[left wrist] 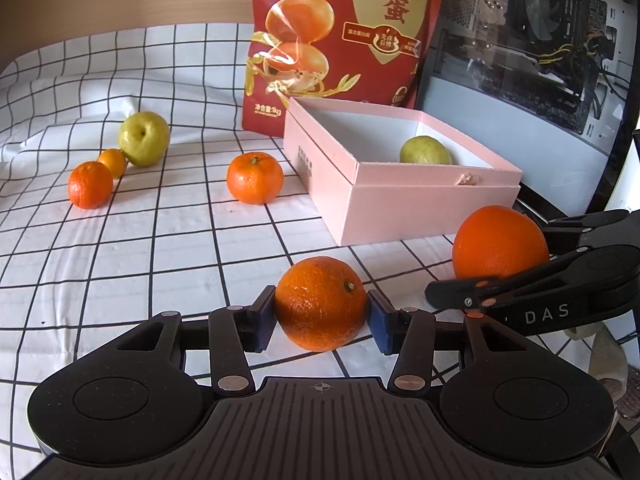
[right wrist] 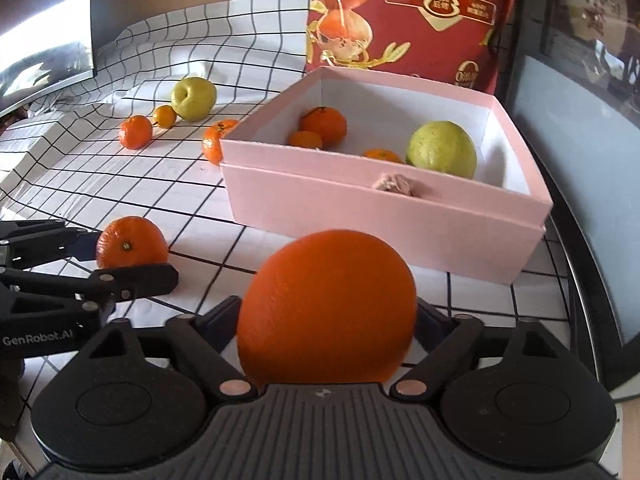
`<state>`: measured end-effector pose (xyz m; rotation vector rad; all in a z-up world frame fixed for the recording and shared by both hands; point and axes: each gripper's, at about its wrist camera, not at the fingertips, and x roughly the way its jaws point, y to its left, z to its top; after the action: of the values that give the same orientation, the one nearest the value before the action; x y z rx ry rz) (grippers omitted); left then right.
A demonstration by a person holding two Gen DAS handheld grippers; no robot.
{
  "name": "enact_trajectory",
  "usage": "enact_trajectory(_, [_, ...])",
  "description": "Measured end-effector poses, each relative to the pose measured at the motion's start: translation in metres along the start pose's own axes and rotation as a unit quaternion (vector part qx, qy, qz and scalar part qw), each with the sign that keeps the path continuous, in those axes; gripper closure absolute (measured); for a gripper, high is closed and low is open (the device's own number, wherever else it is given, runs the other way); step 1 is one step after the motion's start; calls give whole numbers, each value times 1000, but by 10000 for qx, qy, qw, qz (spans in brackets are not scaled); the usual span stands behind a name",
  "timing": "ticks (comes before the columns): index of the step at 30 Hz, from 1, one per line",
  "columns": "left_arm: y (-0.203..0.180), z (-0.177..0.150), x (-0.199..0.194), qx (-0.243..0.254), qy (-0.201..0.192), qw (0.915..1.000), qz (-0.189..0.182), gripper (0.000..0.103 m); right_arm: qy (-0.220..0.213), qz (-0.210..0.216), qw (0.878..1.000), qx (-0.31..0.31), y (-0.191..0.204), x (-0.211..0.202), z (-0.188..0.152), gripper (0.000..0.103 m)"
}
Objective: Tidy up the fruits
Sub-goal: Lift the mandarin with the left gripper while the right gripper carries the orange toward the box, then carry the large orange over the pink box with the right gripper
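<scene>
My left gripper [left wrist: 320,316] is shut on a stemmed orange [left wrist: 320,303] low over the checked cloth, blue pads pressing both its sides. My right gripper [right wrist: 328,320] is shut on a large smooth orange [right wrist: 328,304], a finger hugging each flank, just in front of the pink box [right wrist: 360,216]. The box holds a green fruit [right wrist: 442,150] and three mandarins, the largest [right wrist: 324,124] at the back. Loose on the cloth lie a green apple [left wrist: 144,138], two small mandarins [left wrist: 90,184] beside it and a third mandarin [left wrist: 255,178] near the box.
A tall red bag [left wrist: 344,40] stands right behind the box. A glass-sided computer case [left wrist: 540,40] walls off the right side. A dark monitor [right wrist: 40,40] sits at the far left. The cloth [left wrist: 120,280] is rumpled at the back left.
</scene>
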<state>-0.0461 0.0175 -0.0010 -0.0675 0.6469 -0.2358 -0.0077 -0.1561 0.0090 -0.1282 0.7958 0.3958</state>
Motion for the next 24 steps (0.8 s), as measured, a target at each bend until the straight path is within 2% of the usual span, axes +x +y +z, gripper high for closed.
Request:
enact_trajectory(2, [0,0,0,-10,-1,10000,-5,51,-33,-65,10000,-46,1,-3,0,28])
enact_trajectory(24, [1,0,-1,-54,-12,10000,-28,51,-67,331,9994,-27,-15,-39,-25,29])
